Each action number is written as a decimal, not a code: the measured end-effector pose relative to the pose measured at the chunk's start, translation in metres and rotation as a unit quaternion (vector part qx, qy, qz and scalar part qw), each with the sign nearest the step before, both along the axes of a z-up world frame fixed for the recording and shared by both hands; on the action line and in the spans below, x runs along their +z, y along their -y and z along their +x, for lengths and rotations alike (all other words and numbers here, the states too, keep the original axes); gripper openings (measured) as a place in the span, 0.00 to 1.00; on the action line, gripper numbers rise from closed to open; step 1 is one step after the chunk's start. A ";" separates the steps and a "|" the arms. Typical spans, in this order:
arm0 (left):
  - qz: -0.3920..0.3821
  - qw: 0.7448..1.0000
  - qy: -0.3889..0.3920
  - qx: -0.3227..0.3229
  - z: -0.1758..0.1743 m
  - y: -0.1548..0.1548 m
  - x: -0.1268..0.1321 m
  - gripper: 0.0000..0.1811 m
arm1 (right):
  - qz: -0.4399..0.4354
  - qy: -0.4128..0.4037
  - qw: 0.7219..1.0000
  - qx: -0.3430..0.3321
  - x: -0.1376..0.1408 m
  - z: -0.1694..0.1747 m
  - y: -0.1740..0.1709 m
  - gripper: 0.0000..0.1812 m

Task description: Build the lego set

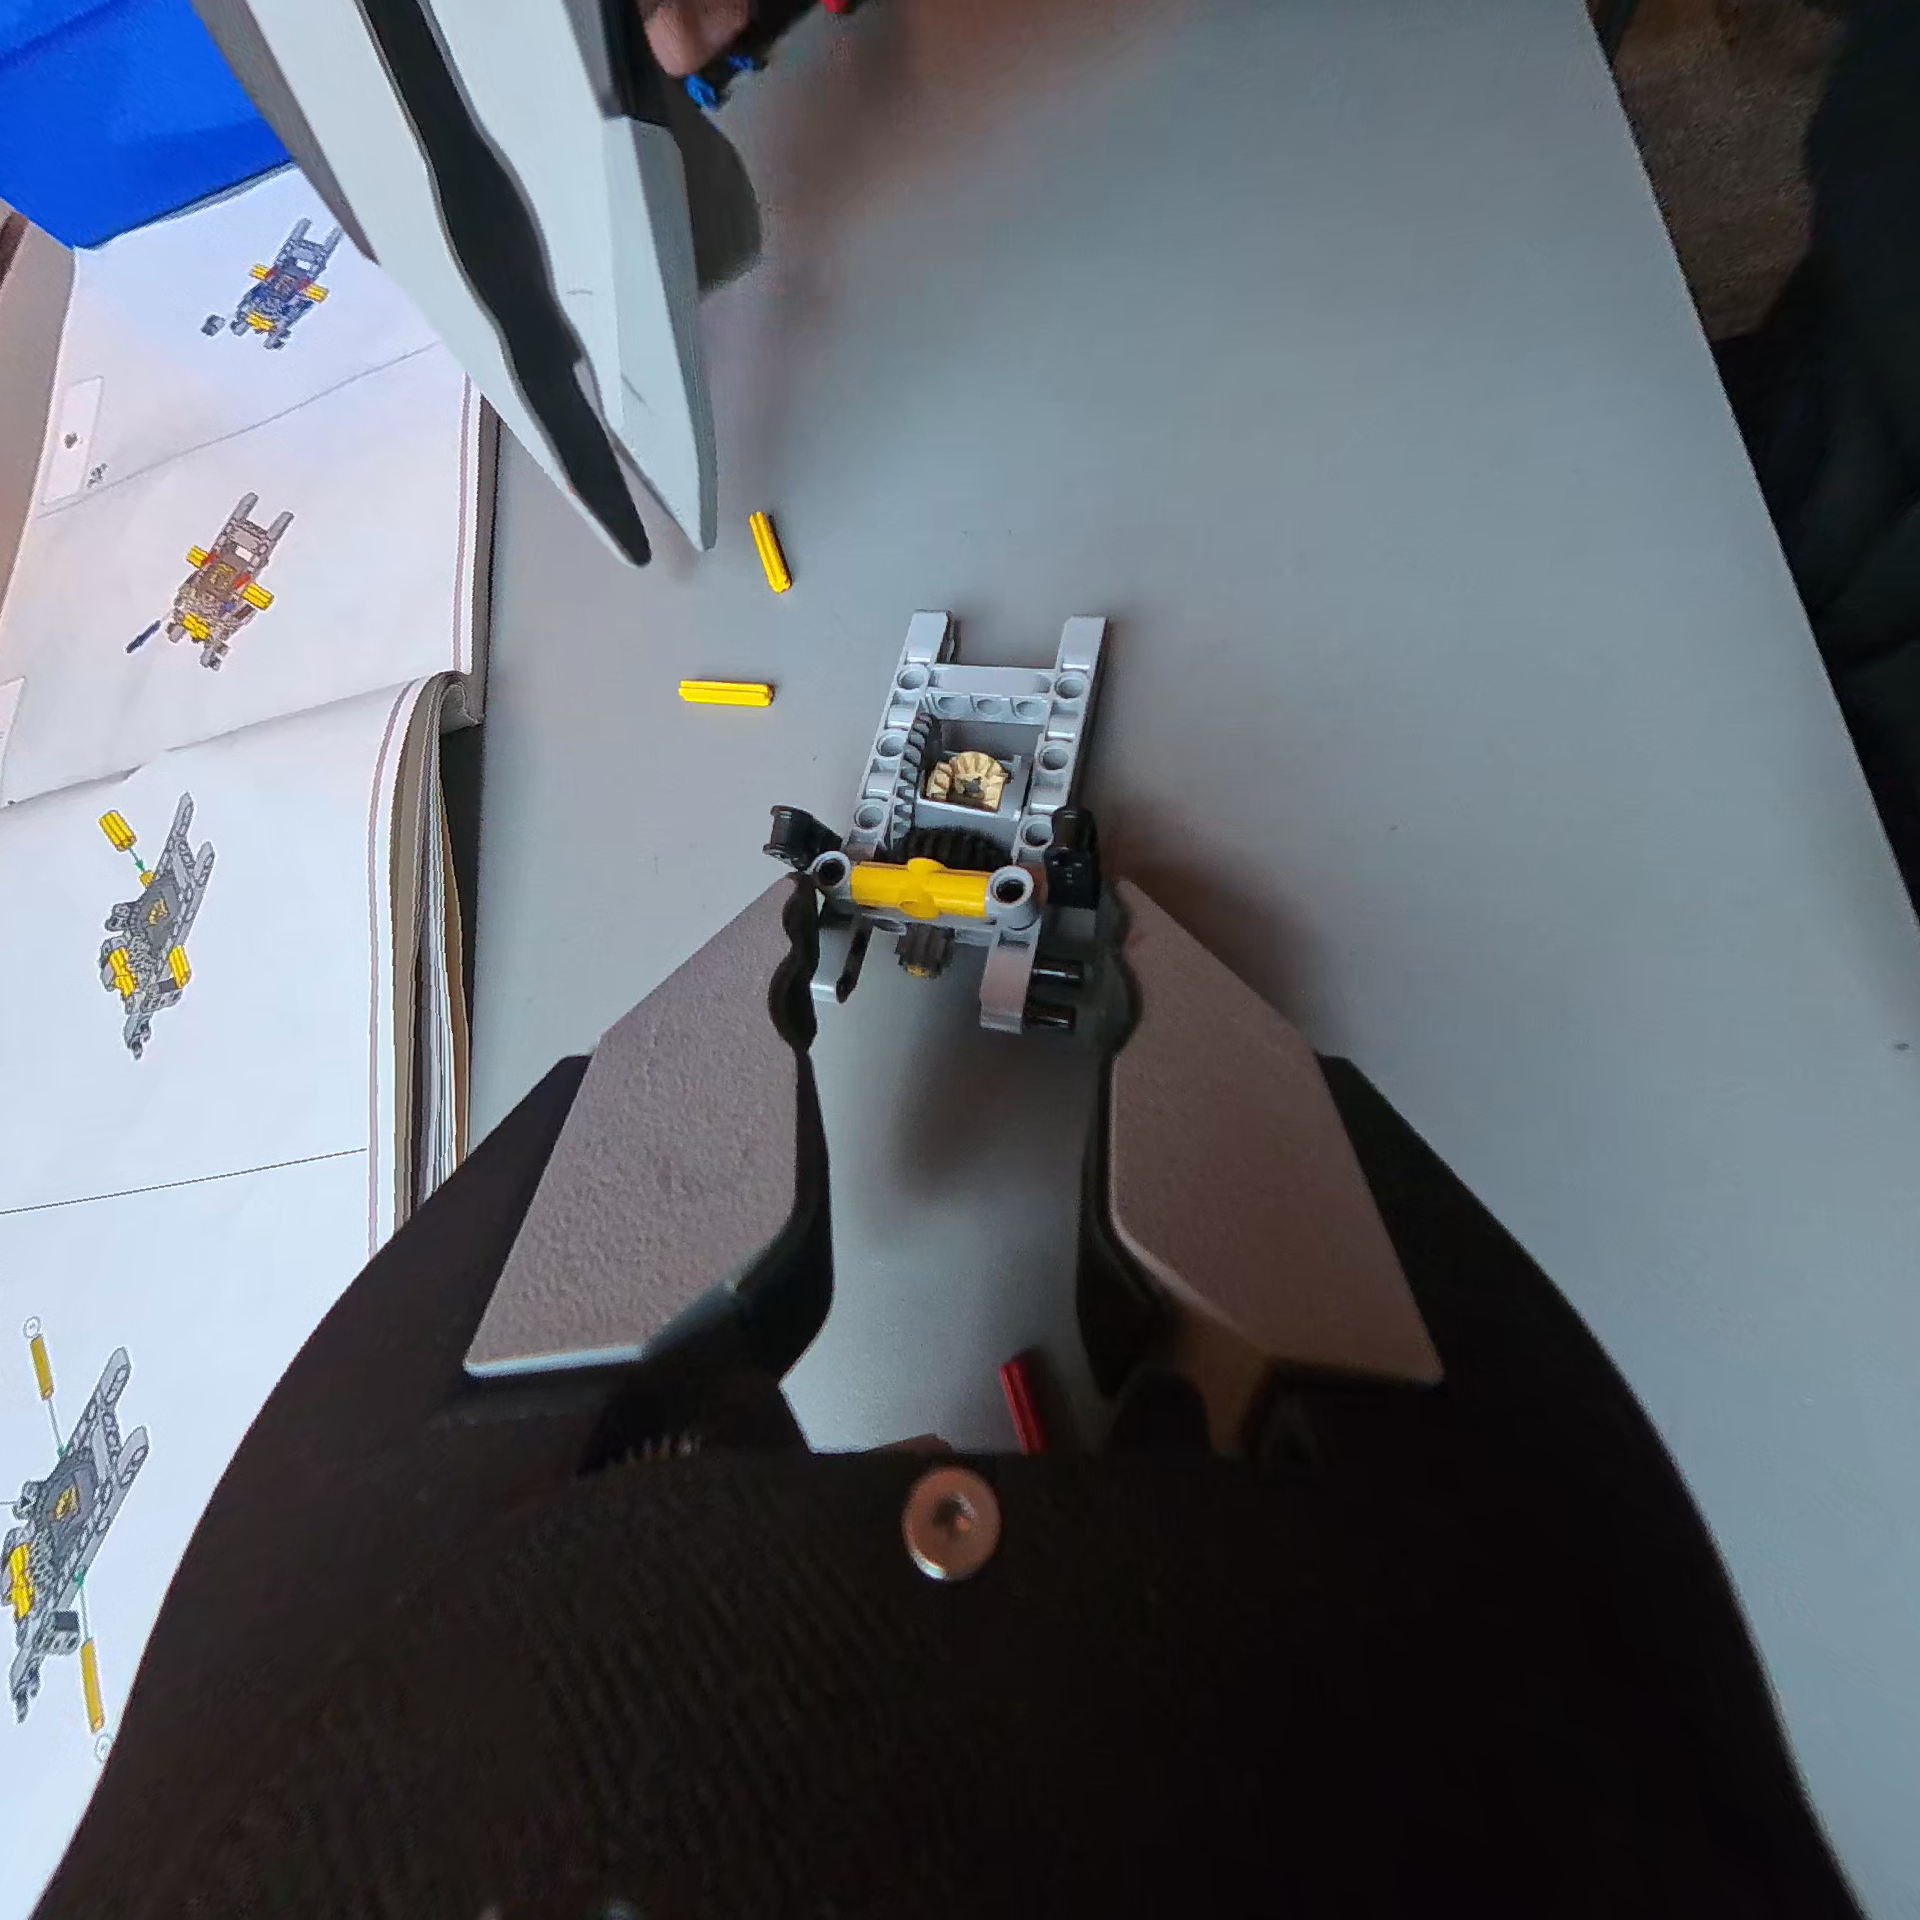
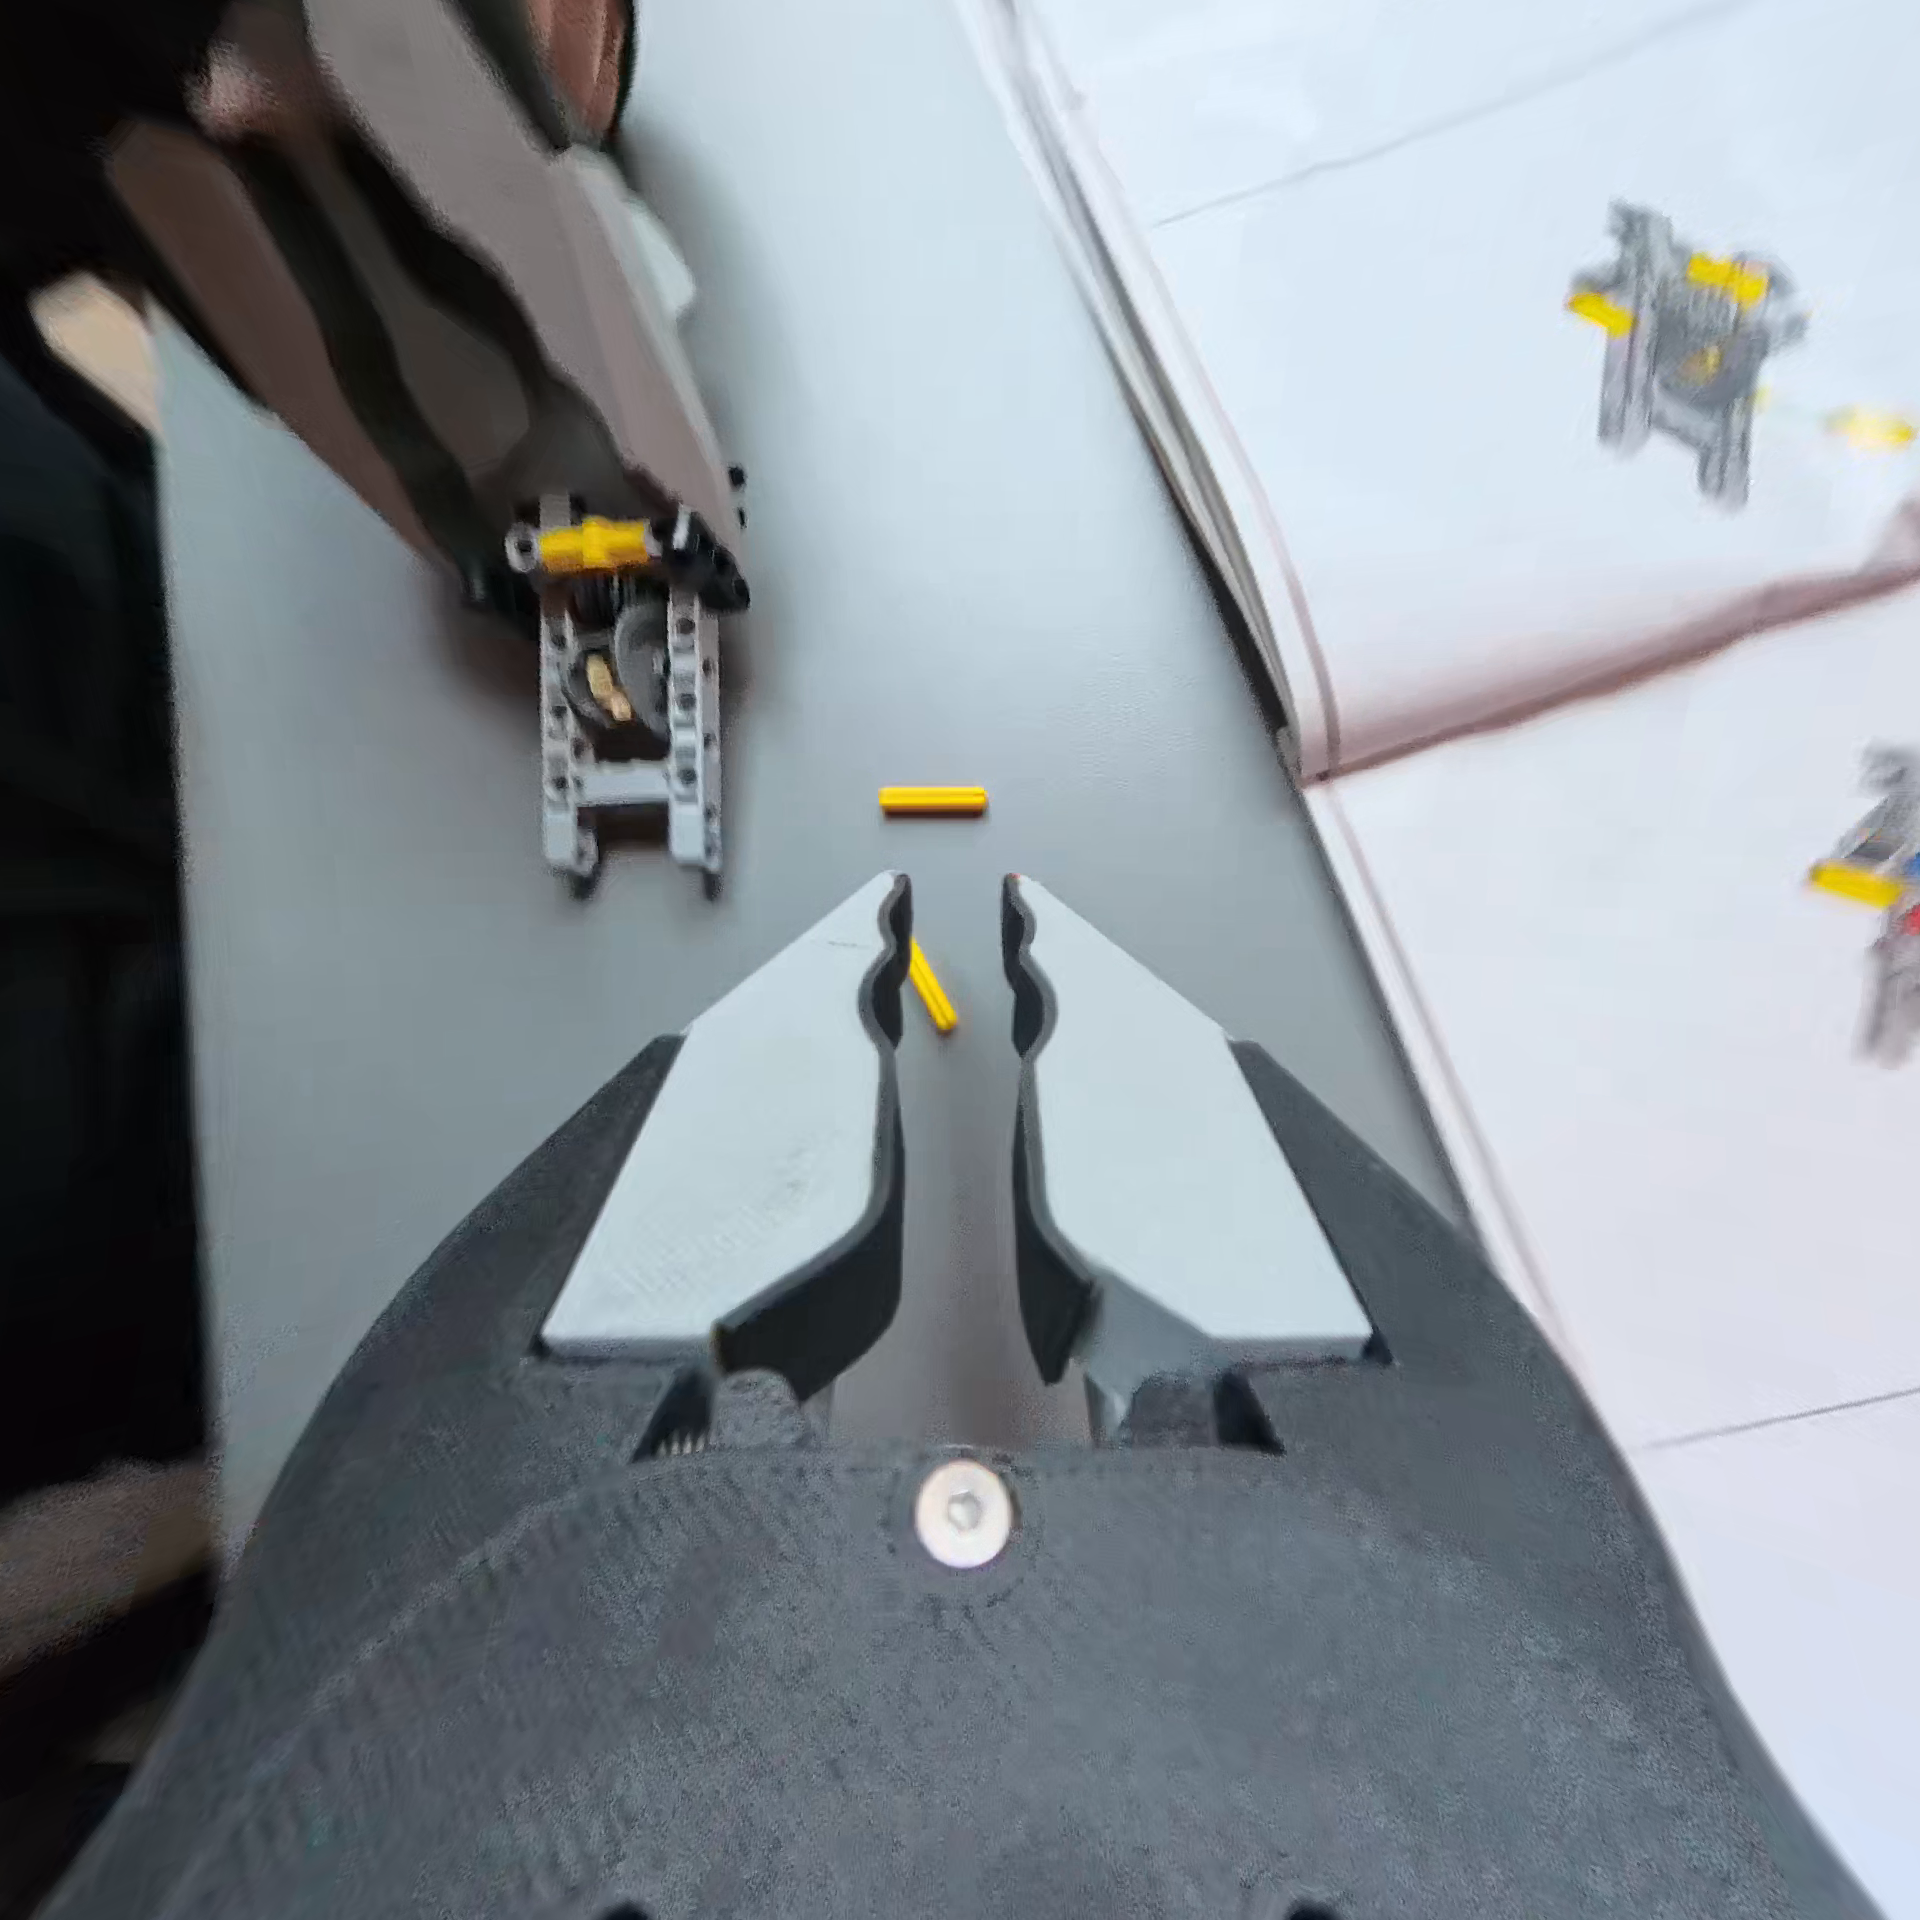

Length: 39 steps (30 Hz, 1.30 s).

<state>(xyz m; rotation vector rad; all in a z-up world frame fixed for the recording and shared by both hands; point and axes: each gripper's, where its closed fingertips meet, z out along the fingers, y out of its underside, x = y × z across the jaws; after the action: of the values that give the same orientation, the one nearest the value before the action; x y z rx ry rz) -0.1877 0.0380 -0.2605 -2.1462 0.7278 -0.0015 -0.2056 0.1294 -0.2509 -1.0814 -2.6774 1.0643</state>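
Observation:
A grey lego frame (image 1: 977,748) with a tan gear, black gears and a yellow cross connector lies on the grey table (image 1: 1299,416). My left gripper (image 1: 956,904) is closed on the frame's near end, one fingertip against each side. The frame also shows in the right wrist view (image 2: 629,717), with the left gripper (image 2: 603,551) at its far end. My right gripper (image 2: 956,883) is open above a yellow axle (image 2: 932,987) that lies between its fingers on the table. A second yellow axle (image 2: 932,801) lies just beyond the tips. In the left wrist view the right gripper (image 1: 670,545) hovers beside the first axle (image 1: 770,551).
An open instruction booklet (image 1: 208,935) lies along the table's side and shows in the right wrist view (image 2: 1558,675). A red axle (image 1: 1021,1403) lies between the left fingers near their base. A blue box (image 1: 104,114) stands beyond the booklet. The table edge (image 1: 1704,343) runs along the right. Tip to tip, the grippers are about 10 centimeters apart.

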 end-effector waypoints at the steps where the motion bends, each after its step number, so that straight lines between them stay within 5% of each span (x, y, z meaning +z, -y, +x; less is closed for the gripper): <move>1: 0.000 1.000 0.000 -0.001 0.000 0.000 0.000 0.28 | 0.026 -0.023 0.999 0.025 -0.001 -0.001 -0.005 0.04; 9: 0.001 1.000 -0.001 -0.003 0.000 0.000 0.000 0.28 | 0.086 -0.058 0.972 0.212 -0.004 -0.008 0.005 0.08; 17: 0.004 1.000 -0.004 -0.009 0.001 0.001 0.000 0.28 | 0.128 -0.039 0.941 0.311 -0.017 -0.010 0.019 0.07; 39: -0.004 1.000 0.006 -0.013 0.002 0.003 0.000 0.28 | 0.104 -0.033 0.931 0.349 -0.017 0.001 0.024 0.04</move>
<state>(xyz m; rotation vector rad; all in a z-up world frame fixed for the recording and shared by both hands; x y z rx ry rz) -0.1858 0.0354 -0.2607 -2.1421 0.7509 -0.0307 -0.2049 0.1058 -0.2683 -0.0275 -3.0873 0.8106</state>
